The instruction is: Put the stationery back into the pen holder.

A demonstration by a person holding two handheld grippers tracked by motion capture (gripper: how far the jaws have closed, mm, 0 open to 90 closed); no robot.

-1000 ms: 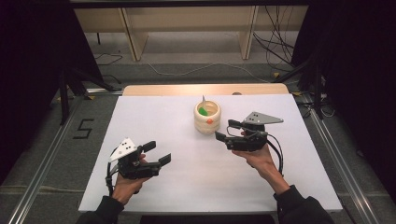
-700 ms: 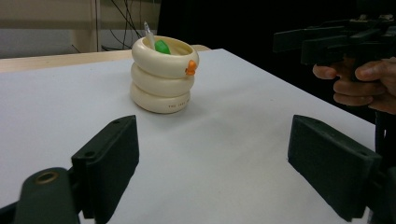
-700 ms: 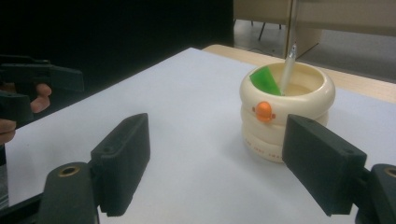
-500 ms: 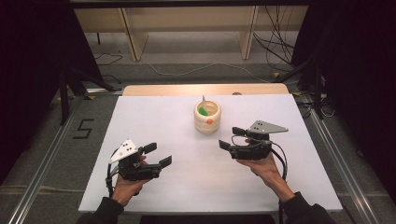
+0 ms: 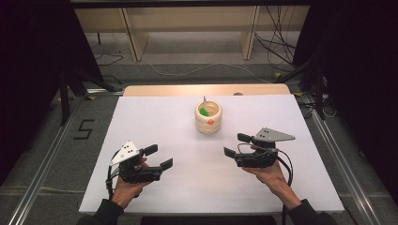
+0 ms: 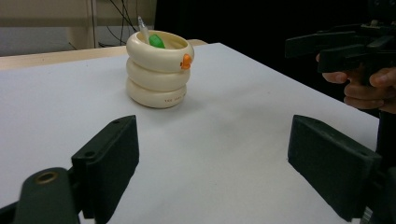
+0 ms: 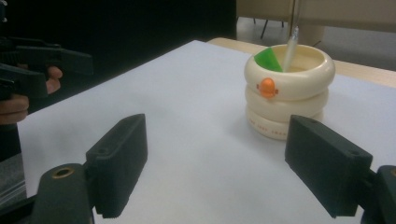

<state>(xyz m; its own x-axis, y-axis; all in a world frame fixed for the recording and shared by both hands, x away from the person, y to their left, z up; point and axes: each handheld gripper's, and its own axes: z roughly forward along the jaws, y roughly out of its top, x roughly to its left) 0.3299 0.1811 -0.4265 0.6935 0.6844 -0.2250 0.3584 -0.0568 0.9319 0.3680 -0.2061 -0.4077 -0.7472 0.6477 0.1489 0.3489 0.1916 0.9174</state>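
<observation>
Right hand-held gripper withdrew; cream holder beyond it.

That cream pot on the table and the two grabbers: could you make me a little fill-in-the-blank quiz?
1. The pot looks like ___ stacked rings.
2. The small knob on its top ring is ___.
3. Both the left gripper and the right gripper have their jaws ___.
4. The pot stands on a ___ table.

Missing words: three; orange; open; white
</observation>
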